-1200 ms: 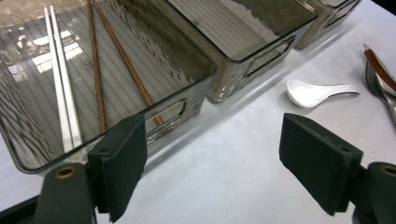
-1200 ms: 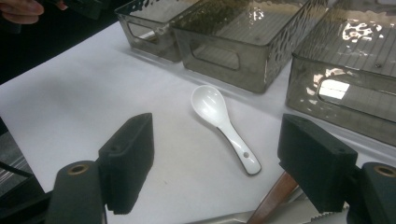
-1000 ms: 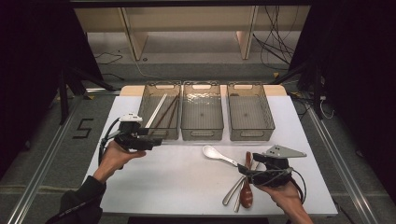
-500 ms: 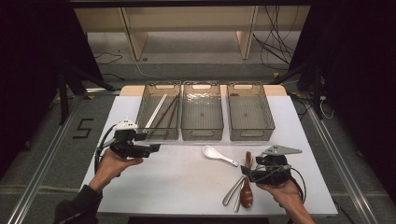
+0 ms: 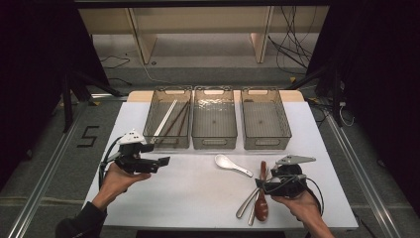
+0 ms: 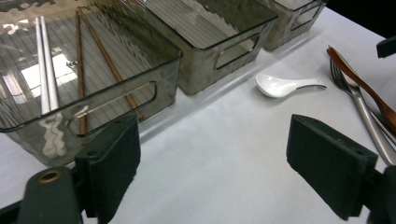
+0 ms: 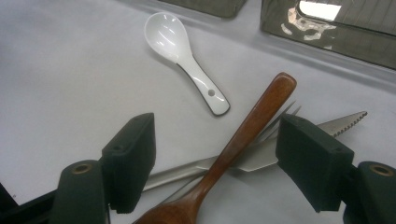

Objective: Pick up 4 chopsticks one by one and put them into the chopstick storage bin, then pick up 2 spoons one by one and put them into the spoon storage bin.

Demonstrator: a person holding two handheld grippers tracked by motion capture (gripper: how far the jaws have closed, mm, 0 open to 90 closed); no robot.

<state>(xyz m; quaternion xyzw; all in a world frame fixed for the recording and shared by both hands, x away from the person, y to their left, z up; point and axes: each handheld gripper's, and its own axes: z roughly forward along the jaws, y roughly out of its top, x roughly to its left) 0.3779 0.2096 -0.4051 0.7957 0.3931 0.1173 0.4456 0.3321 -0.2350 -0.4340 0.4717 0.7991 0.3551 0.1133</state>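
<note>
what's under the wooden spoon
A serrated knife and a fork lie crossed beneath the wooden spoon on the white table. Its handle covers their middles, so how they overlap there is hidden.

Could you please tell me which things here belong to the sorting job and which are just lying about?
In the job: wooden spoon, fork, knife, white spoon, chopsticks, three bins.

Lying about: floor cables, number marker.
</note>
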